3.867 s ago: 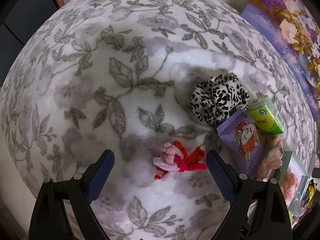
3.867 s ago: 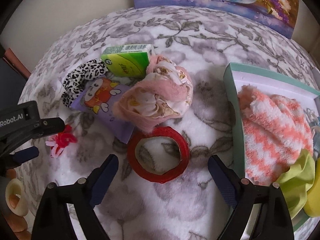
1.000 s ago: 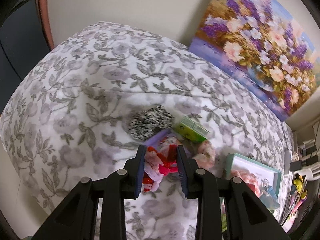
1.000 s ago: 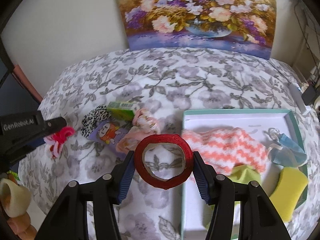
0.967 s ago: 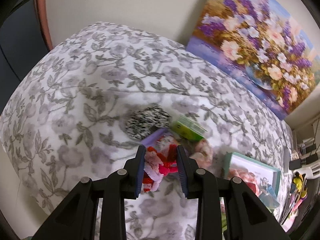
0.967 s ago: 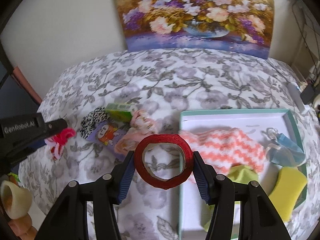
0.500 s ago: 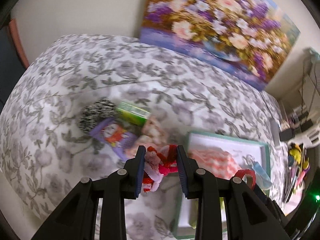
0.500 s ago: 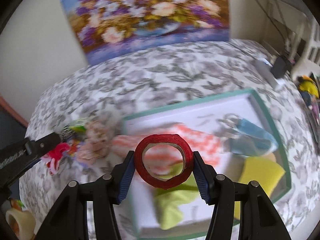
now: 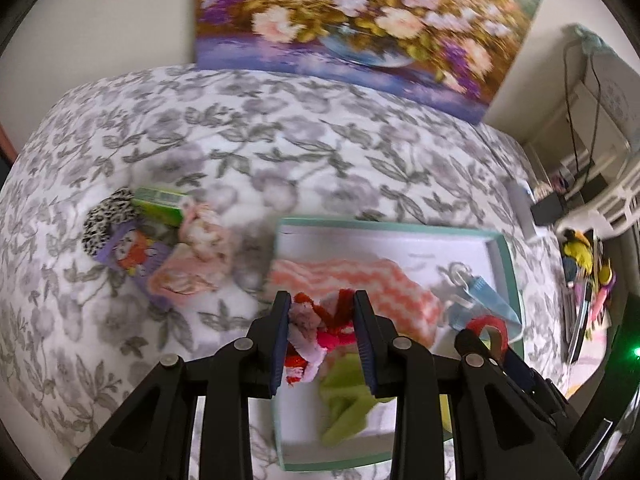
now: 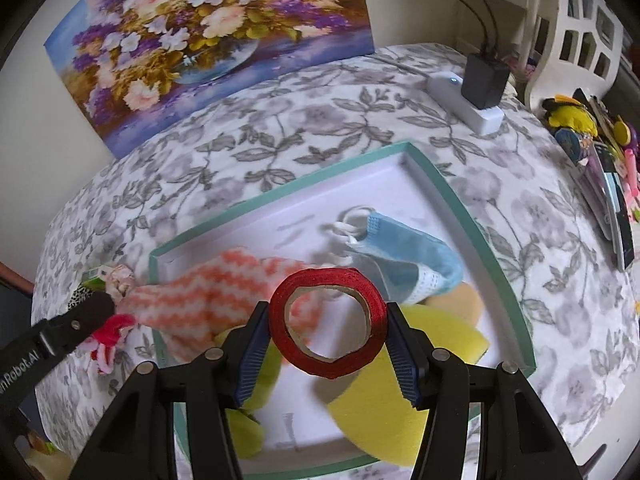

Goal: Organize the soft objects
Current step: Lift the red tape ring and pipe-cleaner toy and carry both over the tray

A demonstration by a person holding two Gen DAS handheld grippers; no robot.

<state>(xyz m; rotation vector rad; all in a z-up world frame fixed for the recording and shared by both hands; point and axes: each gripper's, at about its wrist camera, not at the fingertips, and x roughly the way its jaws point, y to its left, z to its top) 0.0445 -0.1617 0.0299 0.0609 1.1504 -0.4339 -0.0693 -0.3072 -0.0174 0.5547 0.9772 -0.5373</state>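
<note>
I count two grippers: my left gripper point(image 9: 322, 334) pinching one red and pink pipe-cleaner bundle point(image 9: 320, 332), my right gripper point(image 10: 327, 334) clamped on one red tape ring point(image 10: 327, 322).

On the bed there is one teal-rimmed tray point(image 10: 472, 220). Inside it I make out one orange striped sock point(image 10: 208, 300), one blue face mask point(image 10: 404, 264), one yellow sponge point(image 10: 384, 412) and one green cloth point(image 9: 344, 396).

Near the left edge of the bed point(image 9: 280, 136) I count one leopard scrunchie point(image 9: 106, 216), one green box point(image 9: 160, 206), one purple packet point(image 9: 132, 252) and one pink scrunchie point(image 9: 196, 256).

At the bed's far edge leans one flower painting point(image 9: 352, 20).
</note>
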